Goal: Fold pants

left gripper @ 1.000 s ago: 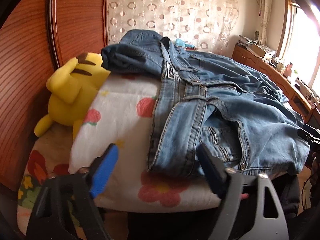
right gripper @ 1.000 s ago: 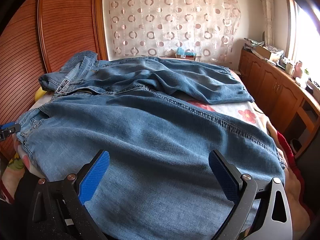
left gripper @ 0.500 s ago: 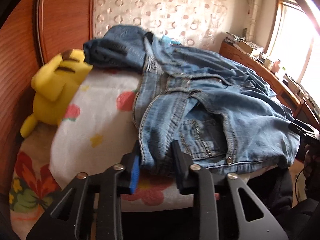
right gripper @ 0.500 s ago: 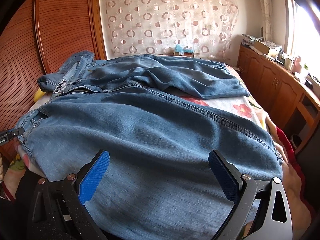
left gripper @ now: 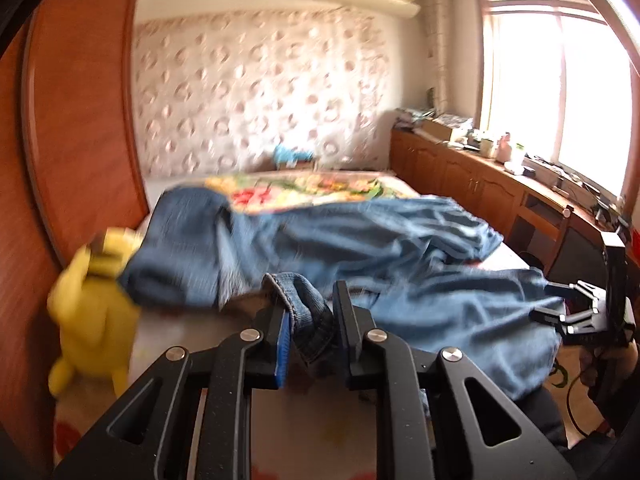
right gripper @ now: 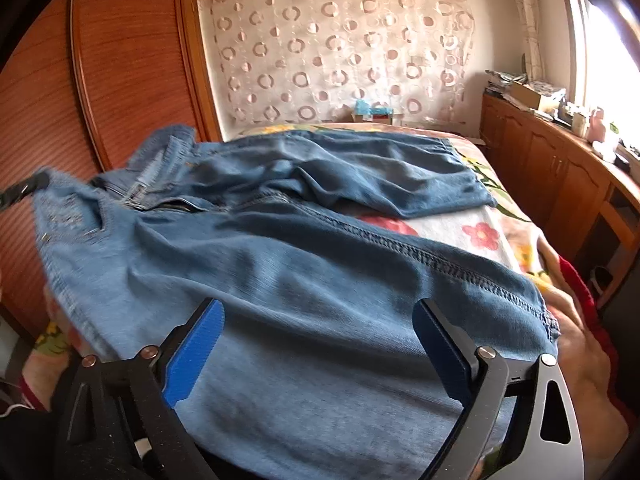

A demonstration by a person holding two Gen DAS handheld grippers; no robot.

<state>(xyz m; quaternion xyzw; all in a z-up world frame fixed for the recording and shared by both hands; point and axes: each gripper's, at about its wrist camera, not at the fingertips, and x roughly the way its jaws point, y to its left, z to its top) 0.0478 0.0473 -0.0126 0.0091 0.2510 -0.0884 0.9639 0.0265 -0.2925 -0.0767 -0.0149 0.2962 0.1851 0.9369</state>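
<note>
Left gripper [left gripper: 310,332], low centre of the left wrist frame, nearly shut, jaws just closed further onto a bunched fold of the waistband of the jeans [left gripper: 384,264]; denim pinched between the blue pad and the black one, lifted clear of the bedding; view blurred. Jeans spread across the middle of that frame over a floral blanket [left gripper: 304,190]; one leg reaching toward the right edge. Yellow plush toy [left gripper: 94,312] at lower left, just beside the denim, against the wooden headboard [left gripper: 80,120]. Right gripper [left gripper: 580,312] seen small at the far right edge, near the jeans' hem.

In the right wrist frame, right gripper [right gripper: 318,354] at the bottom, jaws wide, a shade narrower than just before, holding nothing; blue pads standing either side of a broad stretch of jeans [right gripper: 304,264]; cannot tell whether touching the cloth. Waistband raised at the upper left, blurred, with the left gripper's tip [right gripper: 22,190] at the left edge. Other leg lying across the centre toward the right; floral blanket [right gripper: 480,236] showing beyond it. Patterned curtain [right gripper: 340,48] across the top; wooden cabinets [right gripper: 560,176] at right.
</note>
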